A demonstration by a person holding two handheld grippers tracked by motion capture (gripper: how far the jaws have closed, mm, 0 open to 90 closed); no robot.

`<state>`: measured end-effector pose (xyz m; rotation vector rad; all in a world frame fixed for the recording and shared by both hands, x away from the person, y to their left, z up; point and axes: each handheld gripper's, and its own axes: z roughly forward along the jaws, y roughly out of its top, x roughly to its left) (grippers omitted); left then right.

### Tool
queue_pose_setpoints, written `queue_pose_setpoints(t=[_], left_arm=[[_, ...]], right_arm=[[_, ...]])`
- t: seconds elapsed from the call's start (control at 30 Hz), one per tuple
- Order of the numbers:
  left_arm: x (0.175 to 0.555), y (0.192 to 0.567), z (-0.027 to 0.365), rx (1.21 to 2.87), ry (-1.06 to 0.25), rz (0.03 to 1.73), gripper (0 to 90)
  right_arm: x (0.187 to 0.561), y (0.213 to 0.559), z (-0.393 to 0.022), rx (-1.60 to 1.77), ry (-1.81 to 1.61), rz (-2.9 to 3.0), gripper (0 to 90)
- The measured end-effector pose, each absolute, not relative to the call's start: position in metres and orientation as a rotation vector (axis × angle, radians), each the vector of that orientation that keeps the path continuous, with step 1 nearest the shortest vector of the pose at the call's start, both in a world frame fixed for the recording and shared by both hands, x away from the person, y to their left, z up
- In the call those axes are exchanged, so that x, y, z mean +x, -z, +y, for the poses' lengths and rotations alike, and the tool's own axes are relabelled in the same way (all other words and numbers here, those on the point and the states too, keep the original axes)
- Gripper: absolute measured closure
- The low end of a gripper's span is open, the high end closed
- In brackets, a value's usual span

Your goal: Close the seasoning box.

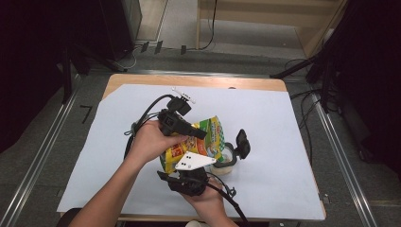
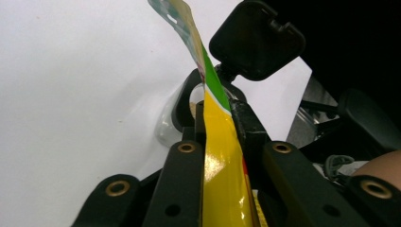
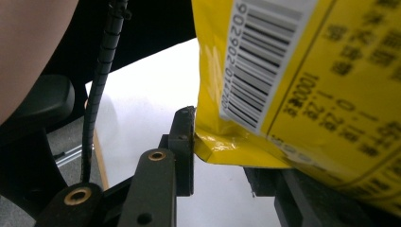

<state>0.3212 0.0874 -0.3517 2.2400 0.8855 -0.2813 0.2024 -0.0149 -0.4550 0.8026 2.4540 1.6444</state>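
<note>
A yellow and green snack bag is held up over the white sheet between both grippers. My left gripper comes in from the left and is shut on the bag's edge. In the left gripper view that thin edge is pinched between the two black jaws of the left gripper. My right gripper, with its grey plate on top, reaches up from below. In the right gripper view the bag's barcode side sits between the jaws of the right gripper. One pad presses its bottom corner and the other jaw is mostly hidden.
A small clear round container with an open black hinged lid lies just right of the bag. The same lid looms beyond the bag. White sheet covers the wooden table. Cables and dark stands ring the table.
</note>
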Motion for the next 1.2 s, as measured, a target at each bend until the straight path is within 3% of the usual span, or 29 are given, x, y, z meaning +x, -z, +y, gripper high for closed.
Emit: queue_pose_setpoints(t=[1.2], left_arm=[[0.32, 0.348, 0.099, 2.204, 0.238, 0.891, 84.0]], right_arm=[[0.208, 0.453, -0.009, 0.743, -1.614, 2.47, 68.8]])
